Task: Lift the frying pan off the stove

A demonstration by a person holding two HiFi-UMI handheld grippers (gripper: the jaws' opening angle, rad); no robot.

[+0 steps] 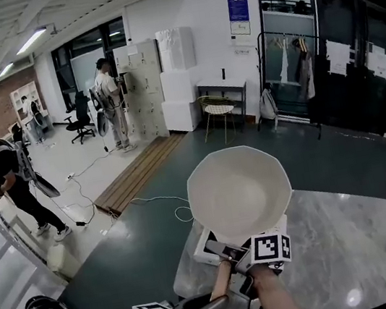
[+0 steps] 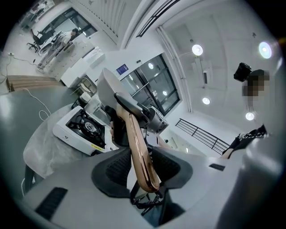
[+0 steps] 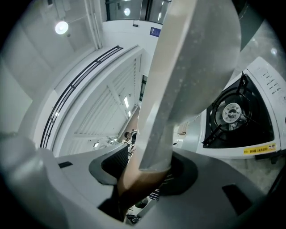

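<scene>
Nearest to me, my left gripper (image 1: pixel 212 304) is clamped on the free end of the copper-coloured handle (image 1: pixel 222 280). In the left gripper view both pads press on the handle (image 2: pixel 137 150), one from each side. My right gripper (image 1: pixel 231 251) holds the same handle further along, closer to the stove (image 1: pixel 206 247). In the right gripper view its jaws are closed on the handle (image 3: pixel 134 179), where the grey neck of the frying pan (image 3: pixel 192 67) joins it.

The white frying pan (image 1: pixel 237 189) is off the stove, held in the air above it and tilted steeply, so its bowl faces me. I see no contact between pan and stove.

The stove (image 3: pixel 237 117) is white, with a black burner uncovered below the pan. It stands on a pale marbled table (image 1: pixel 341 253). In the left gripper view the stove (image 2: pixel 83 128) lies below and to the left of the raised pan (image 2: pixel 109 91).
</scene>
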